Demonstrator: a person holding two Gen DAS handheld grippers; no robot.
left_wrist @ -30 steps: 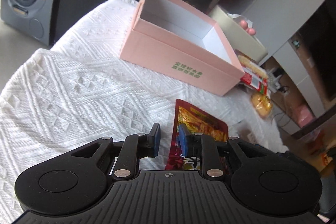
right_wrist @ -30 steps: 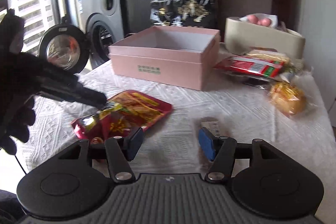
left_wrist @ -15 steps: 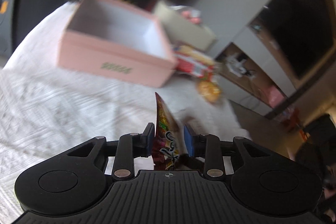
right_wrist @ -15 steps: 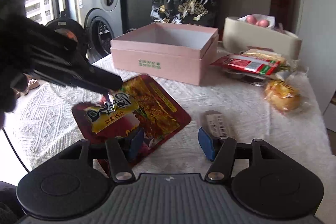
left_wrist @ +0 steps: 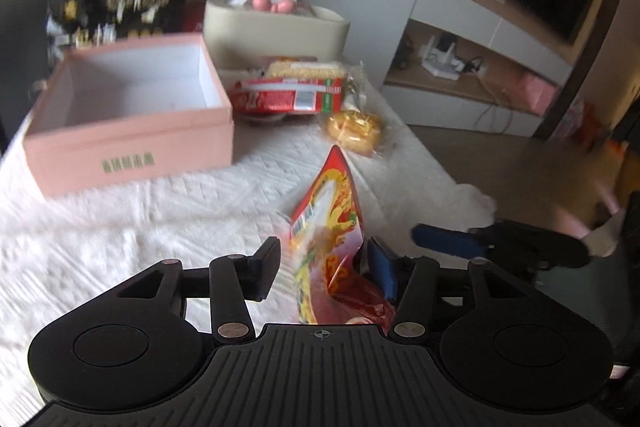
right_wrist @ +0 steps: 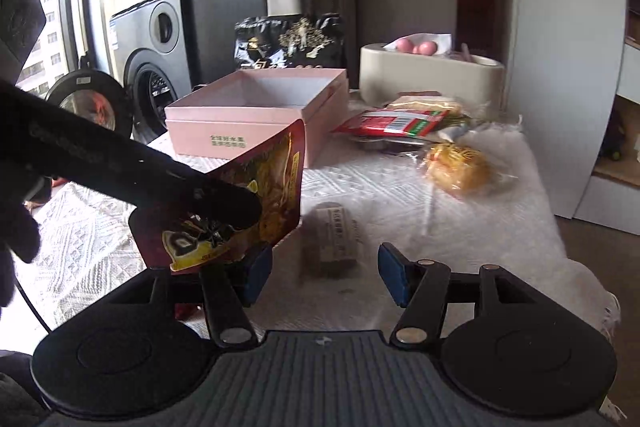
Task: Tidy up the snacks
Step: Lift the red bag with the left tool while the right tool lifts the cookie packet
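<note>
Lifting off the surface (left_wrist: 120,227) since a second ago, the red snack packet (left_wrist: 332,223) now stands on edge between the left gripper (left_wrist: 324,267) jaws, which are opening — pads off it. One pink box (left_wrist: 132,115), empty. The right gripper (right_wrist: 320,271) points low, jaws spread — nothing between.

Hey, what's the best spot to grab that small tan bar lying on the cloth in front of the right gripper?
Probably across the small tan bar's long sides, coming down from above. It lies flat, pointing away from the right gripper, whose open jaws look wide enough to straddle its narrow width.
</note>
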